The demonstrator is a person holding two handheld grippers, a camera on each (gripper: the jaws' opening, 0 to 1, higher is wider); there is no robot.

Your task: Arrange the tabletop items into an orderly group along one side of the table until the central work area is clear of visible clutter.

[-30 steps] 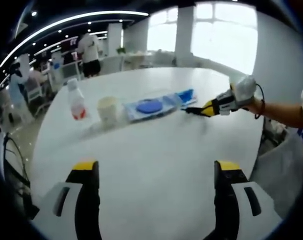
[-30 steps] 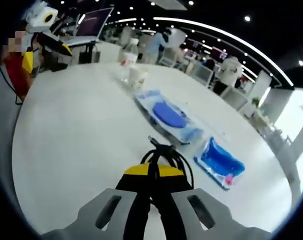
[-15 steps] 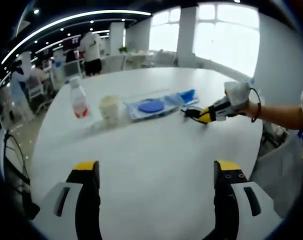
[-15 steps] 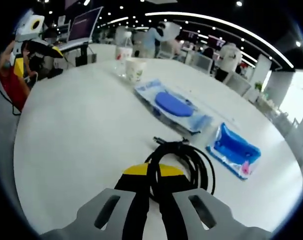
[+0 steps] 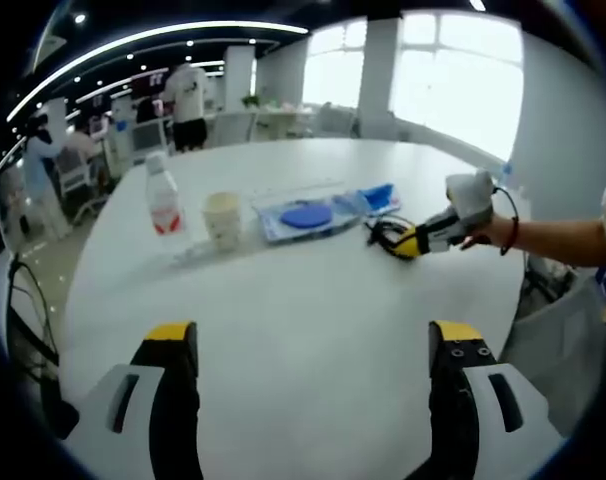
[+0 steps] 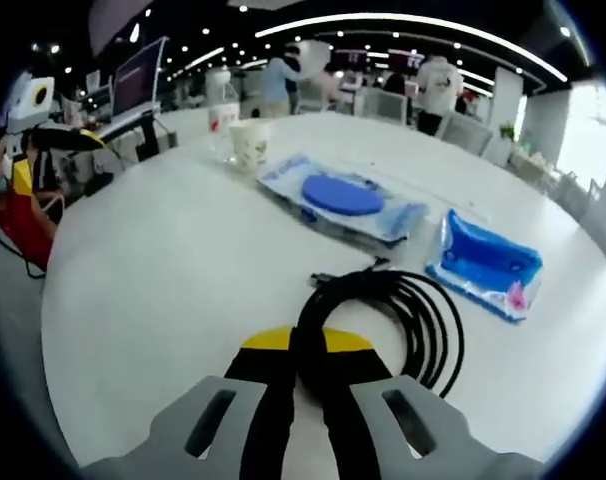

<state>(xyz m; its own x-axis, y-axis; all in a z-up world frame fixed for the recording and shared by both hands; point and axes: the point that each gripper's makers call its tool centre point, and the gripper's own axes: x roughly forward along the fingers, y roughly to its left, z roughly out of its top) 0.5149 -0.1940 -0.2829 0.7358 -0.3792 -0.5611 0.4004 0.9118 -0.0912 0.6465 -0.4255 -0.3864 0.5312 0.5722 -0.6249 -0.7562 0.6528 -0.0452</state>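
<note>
The cable (image 6: 393,305), coiled, lies on the counter (image 6: 163,280) straight ahead of the right gripper (image 6: 308,350), whose jaws pinch its near loop. The row of pack (image 6: 483,265), tray (image 6: 343,200), cup (image 6: 248,145) and bottle (image 6: 221,120) runs just beyond it, leftward. Left gripper (image 5: 308,345) is spread wide, holding nothing, well short of them

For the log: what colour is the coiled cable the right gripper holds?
Black; the cable shows best in the right gripper view.

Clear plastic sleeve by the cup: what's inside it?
A round blue disc shows inside the clear sleeve. Whatever lies beneath the disc is covered.
</note>
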